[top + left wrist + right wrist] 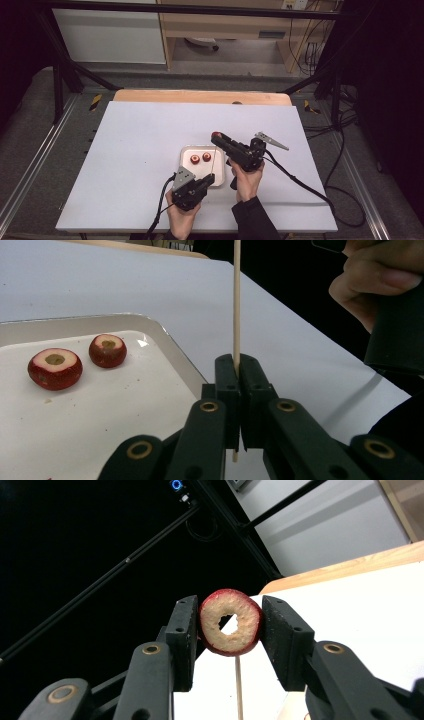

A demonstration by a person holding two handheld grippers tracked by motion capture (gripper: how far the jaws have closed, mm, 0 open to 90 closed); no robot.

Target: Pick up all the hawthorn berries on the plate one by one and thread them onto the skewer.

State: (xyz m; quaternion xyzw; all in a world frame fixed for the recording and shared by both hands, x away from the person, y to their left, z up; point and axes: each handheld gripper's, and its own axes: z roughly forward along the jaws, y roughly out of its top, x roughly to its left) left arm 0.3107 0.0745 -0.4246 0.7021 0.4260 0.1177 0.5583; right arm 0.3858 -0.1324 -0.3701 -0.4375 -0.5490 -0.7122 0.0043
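On the left, the left gripper has its fingers shut tight on a thin wooden stick, which stands straight up near the right edge of the white tray. Two red fruit pieces with holes in the middle lie on the far part of the tray, just beside each other. To the right, the right gripper holds a third red ring up in the air, with one of its fingers pressing on each side of it. In the right gripper view, the hole of the ring sits just above the tip of the stick. I think the job now is to push the ring down onto the stick. To do that well, keep the stick still and straight, line the hole right over the tip, and lower the ring slowly. Do not squeeze the ring harder, as it may be soft and could crack. If the tip hits the flesh, lift and try again. The white desk has no words on it, and I see no labels to read.
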